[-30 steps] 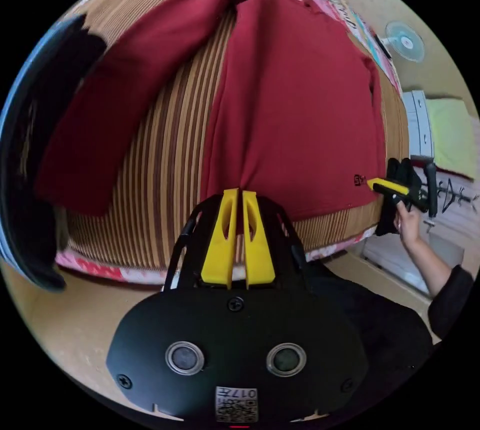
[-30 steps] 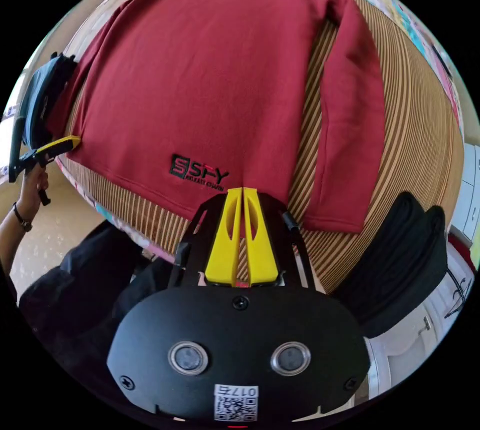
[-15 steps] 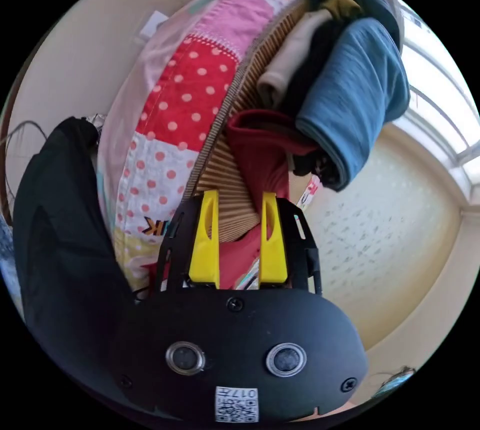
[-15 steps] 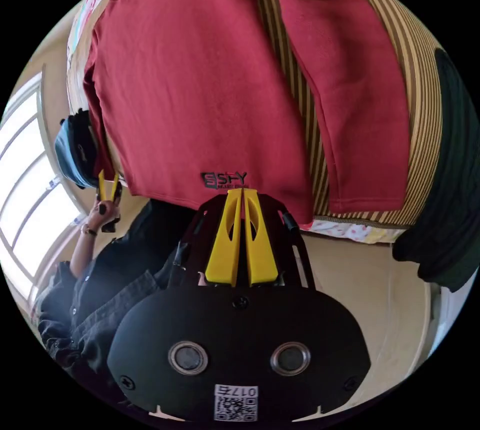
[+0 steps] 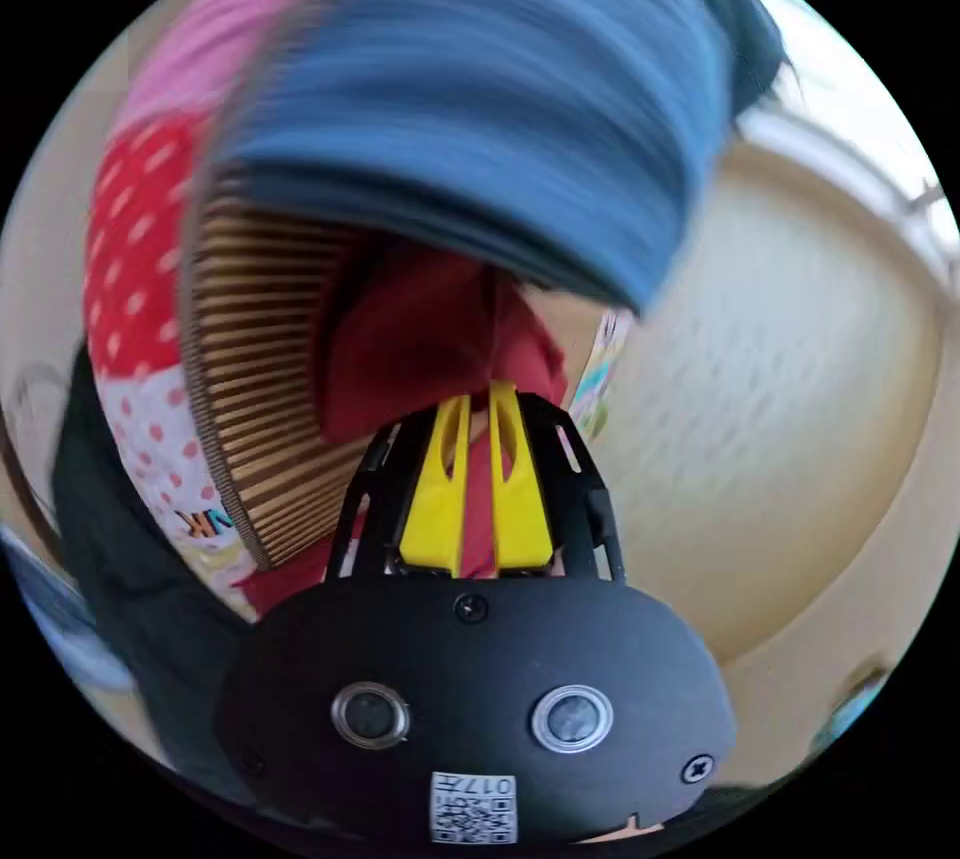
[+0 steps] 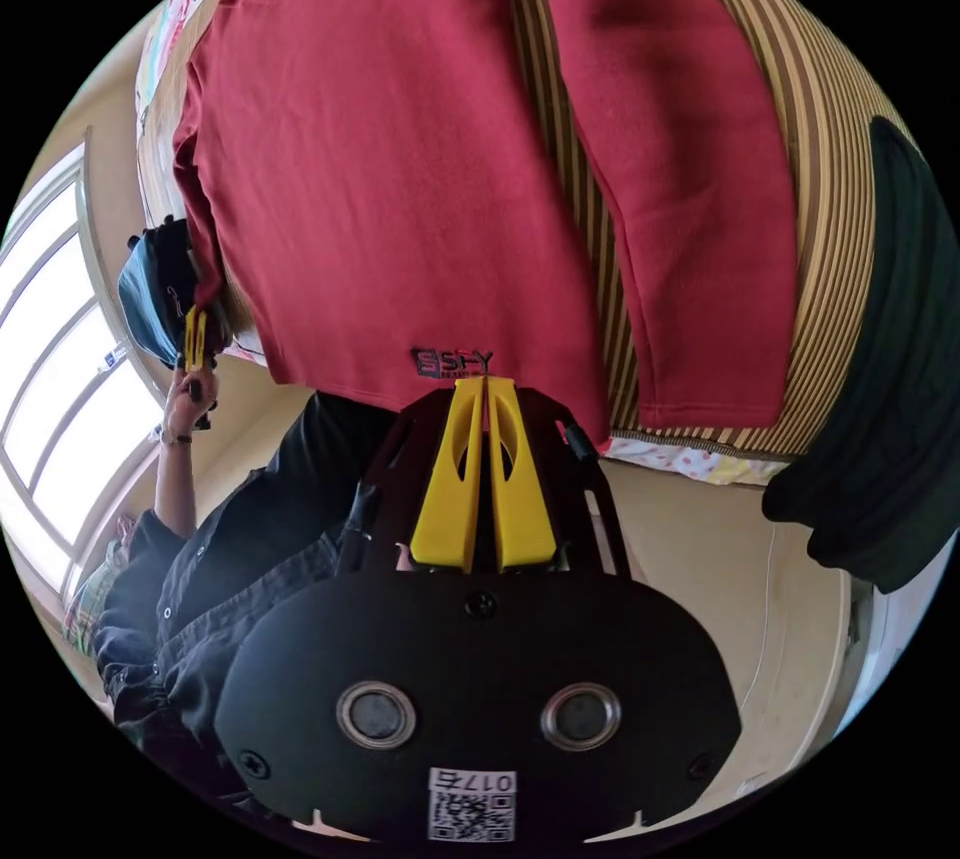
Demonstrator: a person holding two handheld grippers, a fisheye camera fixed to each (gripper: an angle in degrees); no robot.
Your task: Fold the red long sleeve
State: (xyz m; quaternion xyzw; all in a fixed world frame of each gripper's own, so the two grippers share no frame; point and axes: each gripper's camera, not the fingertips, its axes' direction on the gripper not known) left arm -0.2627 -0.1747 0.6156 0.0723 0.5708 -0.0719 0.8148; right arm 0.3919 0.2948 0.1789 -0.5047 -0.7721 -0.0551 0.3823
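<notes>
The red long sleeve (image 6: 400, 149) lies spread flat on a brown striped mat (image 6: 830, 149), one sleeve (image 6: 690, 229) laid along its body. My right gripper (image 6: 485, 382) is shut on the hem beside the dark logo (image 6: 452, 361). In the right gripper view my left gripper (image 6: 193, 337) sits at the shirt's far side, held by a hand (image 6: 180, 404). The left gripper view is blurred. There my left gripper (image 5: 478, 391) has its jaws nearly together, with red cloth (image 5: 420, 339) running between them, under a blue folded garment (image 5: 500, 99).
A blue folded garment (image 6: 150, 289) rests at the mat's edge by my left gripper. A dark garment (image 6: 880, 379) lies at the other end. The dotted quilt (image 5: 130, 229) hangs below the striped mat (image 5: 260, 369). The person's dark clothing (image 6: 230, 539) and a window (image 6: 50, 349) are close.
My left gripper let go of the hem, swung to the shirt's side by the blue garment, stood open there, and has now closed on red cloth. My right gripper stays shut on the hem.
</notes>
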